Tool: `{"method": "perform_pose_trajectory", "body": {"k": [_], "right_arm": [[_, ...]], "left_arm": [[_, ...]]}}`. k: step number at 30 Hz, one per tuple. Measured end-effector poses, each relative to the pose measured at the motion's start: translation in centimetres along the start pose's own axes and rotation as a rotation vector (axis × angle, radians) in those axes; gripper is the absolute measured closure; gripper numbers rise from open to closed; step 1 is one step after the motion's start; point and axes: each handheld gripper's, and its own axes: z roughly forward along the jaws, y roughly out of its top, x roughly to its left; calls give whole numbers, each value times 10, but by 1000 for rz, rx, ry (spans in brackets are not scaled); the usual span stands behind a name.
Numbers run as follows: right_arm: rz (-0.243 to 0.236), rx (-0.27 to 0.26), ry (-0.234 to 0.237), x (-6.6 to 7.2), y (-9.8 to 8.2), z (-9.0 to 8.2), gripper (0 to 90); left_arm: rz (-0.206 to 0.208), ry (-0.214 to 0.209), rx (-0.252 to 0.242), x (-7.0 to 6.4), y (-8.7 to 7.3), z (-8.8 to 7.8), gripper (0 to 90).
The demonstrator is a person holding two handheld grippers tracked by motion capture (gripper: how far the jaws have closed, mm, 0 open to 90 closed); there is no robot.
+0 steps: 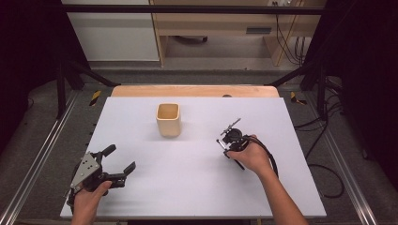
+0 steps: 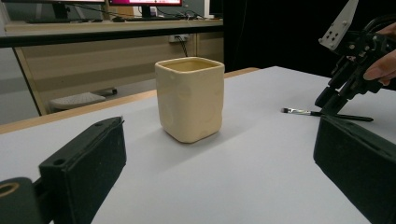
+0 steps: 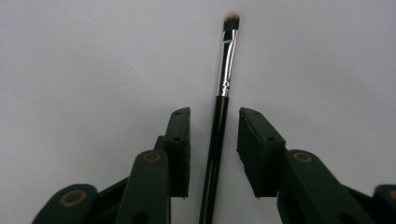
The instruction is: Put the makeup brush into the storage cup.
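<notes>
Your right gripper [image 3: 214, 154], jaws parted astride the thin brush [image 3: 224, 88], may squirt it sideways closing off-centre; left gripper [image 1: 117, 164] gapes empty.

Person's left hand [image 1: 87, 194] enters from the bottom left and grasps the left gripper [image 1: 121, 162], which lies low over the table with its jaws spread wide — tips pointing forward and to the right; a grey three-cornered plate sits on top. Right forearm reaches in from the bottom right; right hand [image 1: 256, 157] wraps the right gripper [image 3: 214, 140], tilted steeply downward. Its two black jaws stand parted — not closed — with a narrow gap between them.
</notes>
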Motion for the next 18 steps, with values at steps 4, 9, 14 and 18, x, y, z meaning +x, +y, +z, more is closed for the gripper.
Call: {"method": "perform_pose_trajectory", "body": {"k": [4,9,14,18], "right_arm": [[17,9,12,0,-2,2,679],[28,11,13,-2,-3,4,713],[35,5,9,-1,-4,4,749],[47,16,13,0,-3,5,774]], "left_arm": [[0,0,1,0,0,0,22],[2,-1,1,0,0,0,22],[5,-1,4,0,0,0,22],[4,-1,4,0,0,0,22]]}}
